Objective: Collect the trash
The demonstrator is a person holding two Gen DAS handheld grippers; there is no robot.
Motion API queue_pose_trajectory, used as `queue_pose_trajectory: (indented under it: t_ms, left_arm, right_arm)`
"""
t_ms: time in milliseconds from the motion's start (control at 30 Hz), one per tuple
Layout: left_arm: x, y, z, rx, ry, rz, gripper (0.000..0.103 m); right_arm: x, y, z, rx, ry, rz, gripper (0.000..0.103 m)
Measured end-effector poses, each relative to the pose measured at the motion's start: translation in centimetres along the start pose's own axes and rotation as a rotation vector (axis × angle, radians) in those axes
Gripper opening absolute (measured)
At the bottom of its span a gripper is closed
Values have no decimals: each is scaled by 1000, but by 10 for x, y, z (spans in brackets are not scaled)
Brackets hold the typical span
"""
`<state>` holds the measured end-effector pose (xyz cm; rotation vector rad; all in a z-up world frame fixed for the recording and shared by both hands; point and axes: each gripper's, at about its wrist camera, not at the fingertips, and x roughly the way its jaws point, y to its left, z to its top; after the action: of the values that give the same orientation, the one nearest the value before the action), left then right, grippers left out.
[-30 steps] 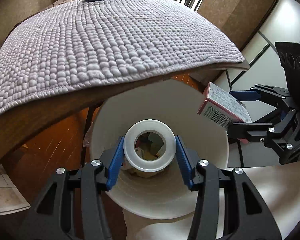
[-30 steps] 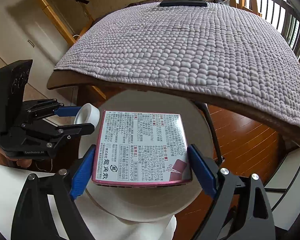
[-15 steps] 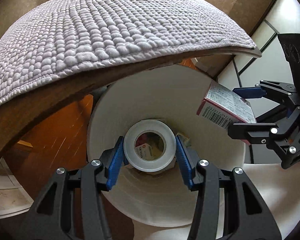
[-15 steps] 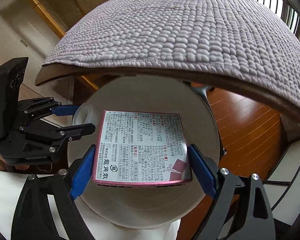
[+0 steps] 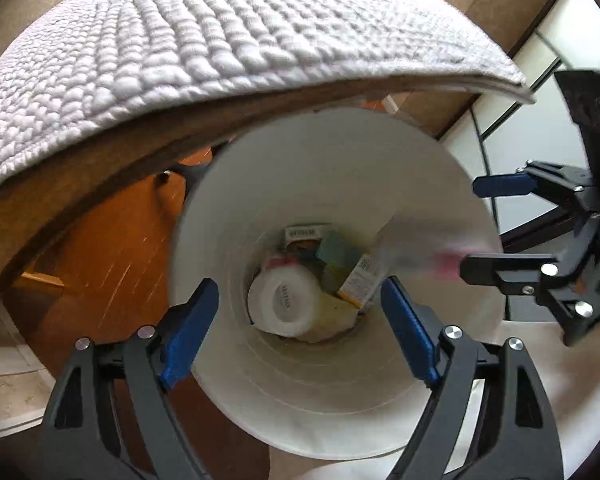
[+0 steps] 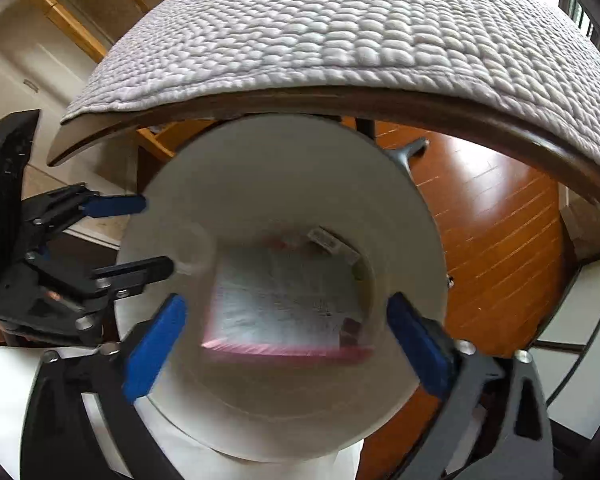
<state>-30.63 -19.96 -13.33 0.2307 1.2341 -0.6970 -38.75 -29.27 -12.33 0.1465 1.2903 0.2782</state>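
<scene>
White and round, the trash bin (image 5: 300,392) sits on the wood floor (image 5: 112,264), just beside a table with a bumpy grey cloth (image 5: 220,32) on top. Both claws hang over the bin's open mouth. The left gripper (image 5: 300,316) has just been opening its jaws, and nothing is between them. A white tape roll (image 5: 284,304) lies down at the bottom of the bin with other bits of trash. The right gripper (image 6: 288,340) has just been opening too, and its blue pads (image 6: 416,344) do not touch anything. A pink box (image 6: 284,304) with tiny writing looks blurry inside the bin, apart from both pads.
</scene>
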Motion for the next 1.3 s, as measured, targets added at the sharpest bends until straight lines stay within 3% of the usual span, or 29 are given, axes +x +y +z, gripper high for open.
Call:
queue_pose_trajectory:
  t_ms: [167, 333, 400, 500, 700, 933, 1100, 1300]
  left_arm:
    - [-28, 6, 8, -19, -51, -7, 85]
    - [-87, 21, 31, -73, -238, -32, 87]
    - [-110, 36, 46, -129, -353, 16, 101]
    - [-124, 60, 67, -200, -463, 89, 102]
    - [-105, 121, 122, -319, -480, 275, 102]
    - [-89, 189, 162, -430, -465, 341, 102]
    - [-81, 222, 173, -474, -437, 381, 102]
    - [-62, 247, 169, -534, -367, 420, 102]
  right_arm:
    - [-26, -5, 1, 29, -43, 3, 99]
    - [-91, -19, 26, 68, -257, -10, 99]
    - [-109, -30, 42, 95, -337, -34, 99]
    - [-122, -51, 76, 111, -431, -136, 99]
    - [-108, -106, 143, 145, -485, -286, 99]
    - [-90, -167, 206, 212, -471, -365, 99]
    - [-77, -197, 229, 243, -445, -409, 99]
    - [-60, -220, 230, 257, -384, -473, 99]
